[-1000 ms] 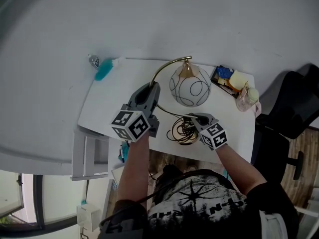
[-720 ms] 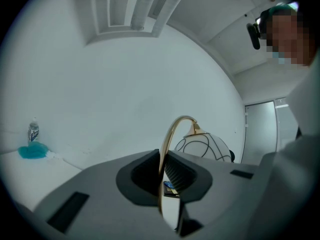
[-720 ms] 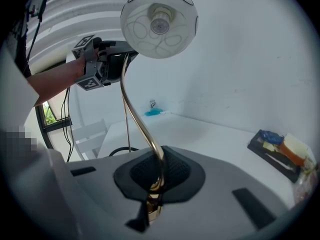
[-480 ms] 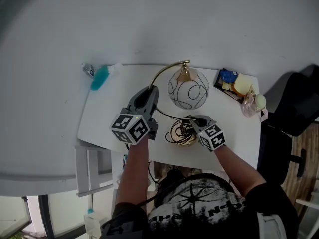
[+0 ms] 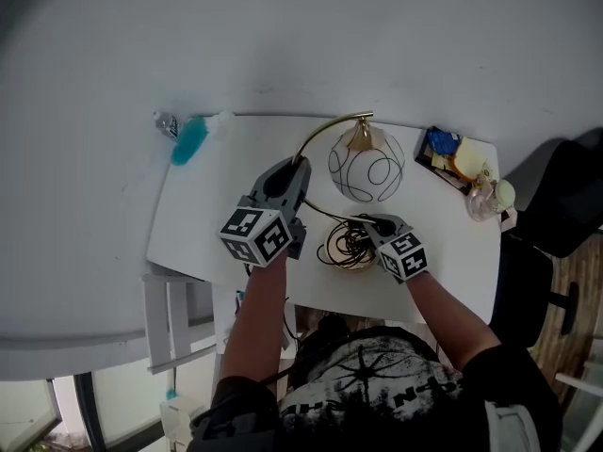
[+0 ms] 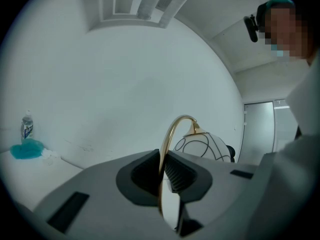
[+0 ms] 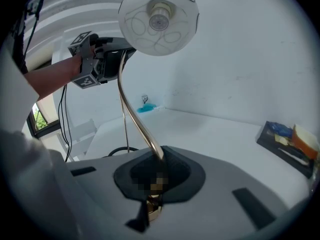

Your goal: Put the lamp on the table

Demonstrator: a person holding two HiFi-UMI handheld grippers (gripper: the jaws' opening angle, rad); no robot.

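Note:
The lamp has a thin curved gold stem [image 5: 316, 135] and a white globe shade [image 5: 366, 165] with black line loops. It stands over the white table [image 5: 207, 205]. My left gripper [image 5: 292, 169] is shut on the upper stem [image 6: 161, 176], with the shade [image 6: 202, 145] just beyond the jaws. My right gripper [image 5: 363, 222] is shut on the lower stem [image 7: 150, 146] near the base, and the shade [image 7: 159, 15] hangs overhead in that view. The lamp's black cord [image 5: 344, 248] lies coiled on the table between the grippers. The base is hidden under the right gripper.
A blue bottle [image 5: 191, 139] lies at the table's far left corner. A dark tray of small items [image 5: 450, 155] and a small bottle [image 5: 488, 199] sit at the far right. A black office chair [image 5: 556, 205] stands right of the table, a white rack [image 5: 170, 314] at its left.
Both grippers keep their hold on the lamp stem. The shade and left gripper have shifted slightly right in the head view; the camera itself also moved a little.

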